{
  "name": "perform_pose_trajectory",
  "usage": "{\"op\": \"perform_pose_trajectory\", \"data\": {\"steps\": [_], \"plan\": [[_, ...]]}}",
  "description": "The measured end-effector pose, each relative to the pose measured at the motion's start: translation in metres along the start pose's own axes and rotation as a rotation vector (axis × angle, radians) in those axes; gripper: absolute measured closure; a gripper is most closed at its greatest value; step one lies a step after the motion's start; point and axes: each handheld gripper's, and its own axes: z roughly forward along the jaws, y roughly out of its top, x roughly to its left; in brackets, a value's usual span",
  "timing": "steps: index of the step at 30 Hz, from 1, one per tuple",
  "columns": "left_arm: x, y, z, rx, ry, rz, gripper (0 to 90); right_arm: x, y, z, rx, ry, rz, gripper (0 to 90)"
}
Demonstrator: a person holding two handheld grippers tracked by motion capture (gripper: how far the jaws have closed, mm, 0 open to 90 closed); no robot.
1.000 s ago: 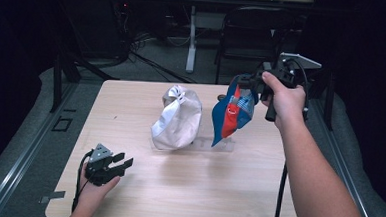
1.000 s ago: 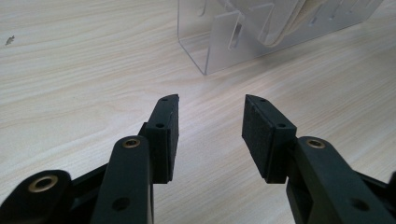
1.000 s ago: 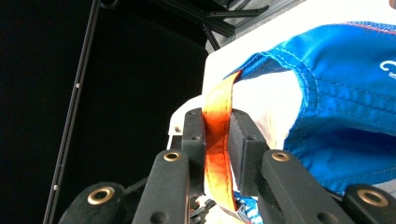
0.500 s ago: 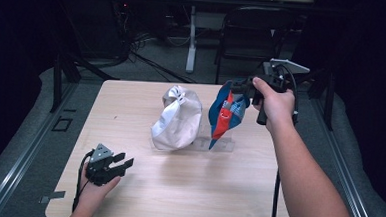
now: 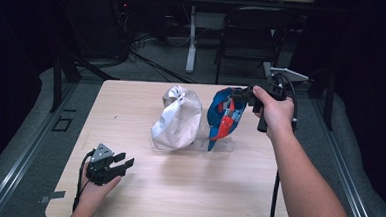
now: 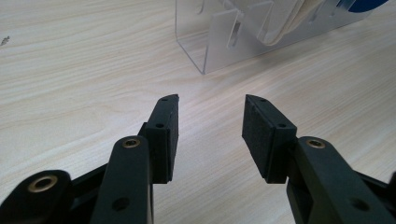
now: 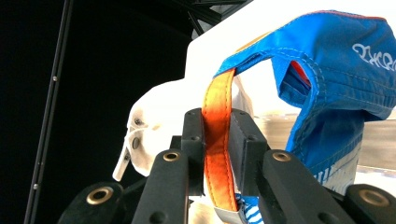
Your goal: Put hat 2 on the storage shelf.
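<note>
The right claw (image 5: 240, 96) is at the far right part of the desk (image 5: 186, 198), its jaws closed tight on the orange strap (image 7: 218, 140) of a blue cap (image 5: 224, 116). In the right gripper view the strap runs upright between the two pads, pinched from both sides, and joins the blue cloth above. The blue cap hangs with its lower end at the clear plastic stand (image 5: 219, 145), which sits near the middle of the desk. Whether the cap rests on the stand or hangs just clear cannot be told. A white cap (image 5: 177, 118) sits on the same stand, just beside the blue cap on its left.

The left claw (image 5: 120, 163) is at the near left corner of the desk, well apart from both caps. Its jaws stand wide apart with nothing between them, bare desk showing in the gap. In the left gripper view the clear plastic stand (image 6: 243, 37) lies ahead of it.
</note>
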Motion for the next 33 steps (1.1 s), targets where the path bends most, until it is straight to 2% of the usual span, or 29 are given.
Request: {"op": "perform_pose_trajectory", "data": {"steps": [13,15,20,23,30,33], "plan": [[0.000,0.000,0.000,-0.001,0.000,0.000,56.6,0.006,-0.002,-0.011,-0.017,-0.006,-0.028,74.2],[0.000,0.000,0.000,0.000,0.001,-0.003,56.5,0.009,-0.003,-0.015,-0.023,-0.031,-0.051,73.5],[0.000,0.000,0.000,0.000,0.001,-0.002,56.5,0.011,-0.006,-0.020,-0.012,-0.043,-0.074,72.8],[0.000,0.000,0.000,-0.002,0.002,-0.004,56.5,0.011,-0.009,-0.022,-0.013,-0.067,-0.089,72.0],[0.000,0.000,0.000,-0.001,0.002,-0.004,56.4,0.002,-0.021,-0.028,0.007,-0.093,-0.114,69.6],[0.001,0.000,0.000,-0.001,0.004,-0.008,56.4,-0.001,-0.026,-0.030,0.010,-0.087,-0.113,69.2]]}}
